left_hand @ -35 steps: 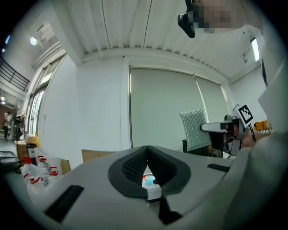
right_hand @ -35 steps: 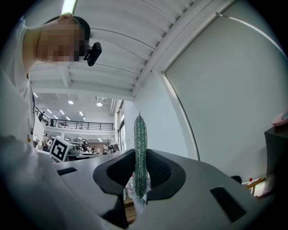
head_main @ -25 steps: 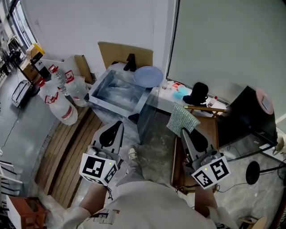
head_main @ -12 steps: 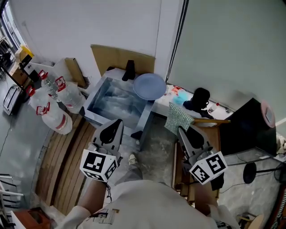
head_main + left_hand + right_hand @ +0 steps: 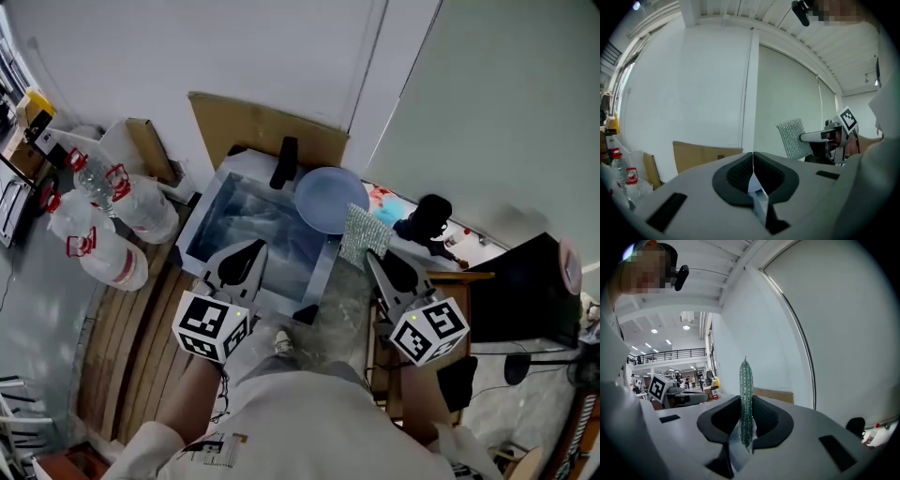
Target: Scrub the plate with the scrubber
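A pale blue plate (image 5: 330, 199) rests at the far right corner of the metal sink (image 5: 320, 276). My right gripper (image 5: 369, 256) is shut on the scrubber (image 5: 356, 235), a green mesh pad held just in front of the plate. In the right gripper view the scrubber (image 5: 746, 394) stands edge-on, pinched between the jaws of my right gripper (image 5: 746, 405). Over the sink's near edge, my left gripper (image 5: 254, 251) is shut and empty. The left gripper view shows my left gripper (image 5: 753, 162) with its jaws closed, and the scrubber (image 5: 793, 138) to the right.
Large water bottles (image 5: 120, 217) stand left of the sink, cardboard (image 5: 263, 127) leans on the wall behind it, and a black fixture (image 5: 284, 163) stands at its back rim. A black object (image 5: 430, 220) and a dark box (image 5: 525, 291) are to the right. Wooden slats (image 5: 141, 328) cover the floor at left.
Both grippers have moved forward toward the sink. The scrubber in the right gripper has come up close to the plate. The left gripper stays shut.
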Tool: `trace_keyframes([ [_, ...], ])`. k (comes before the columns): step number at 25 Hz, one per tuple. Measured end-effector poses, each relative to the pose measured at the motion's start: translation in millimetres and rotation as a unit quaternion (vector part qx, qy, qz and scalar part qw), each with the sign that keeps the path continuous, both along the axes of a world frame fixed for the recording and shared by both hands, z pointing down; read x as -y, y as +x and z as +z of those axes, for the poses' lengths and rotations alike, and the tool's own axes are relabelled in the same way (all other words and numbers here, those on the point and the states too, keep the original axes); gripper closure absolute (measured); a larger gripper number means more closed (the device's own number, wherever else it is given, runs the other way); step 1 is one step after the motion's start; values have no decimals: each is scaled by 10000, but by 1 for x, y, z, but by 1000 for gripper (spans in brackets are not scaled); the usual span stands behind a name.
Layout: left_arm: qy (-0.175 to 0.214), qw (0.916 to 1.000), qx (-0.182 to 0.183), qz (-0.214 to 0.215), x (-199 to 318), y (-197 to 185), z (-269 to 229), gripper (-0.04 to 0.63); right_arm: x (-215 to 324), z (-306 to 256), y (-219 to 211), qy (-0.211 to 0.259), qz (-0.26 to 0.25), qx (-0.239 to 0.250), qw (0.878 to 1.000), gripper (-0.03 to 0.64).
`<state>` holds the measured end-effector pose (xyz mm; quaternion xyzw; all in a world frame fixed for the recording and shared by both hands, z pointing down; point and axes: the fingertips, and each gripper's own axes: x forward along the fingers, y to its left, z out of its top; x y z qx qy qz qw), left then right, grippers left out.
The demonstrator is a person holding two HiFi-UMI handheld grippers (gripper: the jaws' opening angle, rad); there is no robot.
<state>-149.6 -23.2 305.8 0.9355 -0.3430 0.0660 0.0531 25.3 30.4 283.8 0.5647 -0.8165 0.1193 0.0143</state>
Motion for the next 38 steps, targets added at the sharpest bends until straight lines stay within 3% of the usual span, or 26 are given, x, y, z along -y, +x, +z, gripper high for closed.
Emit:
trace_keyframes([
  [11,-806,9967,-80,-93,77,4,44,577,89,43,5,-544,103,20,9985,519],
  [18,-1385,9899,-233,-206,115,38,81,572,138,102,35,-1184,-98,62,9929,519],
  [20,-1696,9845,-322,-313,129,50,99,549,154,119,40,-1359,-258,88,9903,518],
  [22,-2022,9780,-346,-366,140,65,120,454,171,138,45,-1540,-430,89,9871,518],
  [29,-2717,9598,-73,-696,172,103,191,430,222,205,52,-2277,-1002,89,9685,518],
  [38,-3801,9136,-489,-1361,203,125,280,414,260,287,45,-3253,-1570,245,9322,518],
])
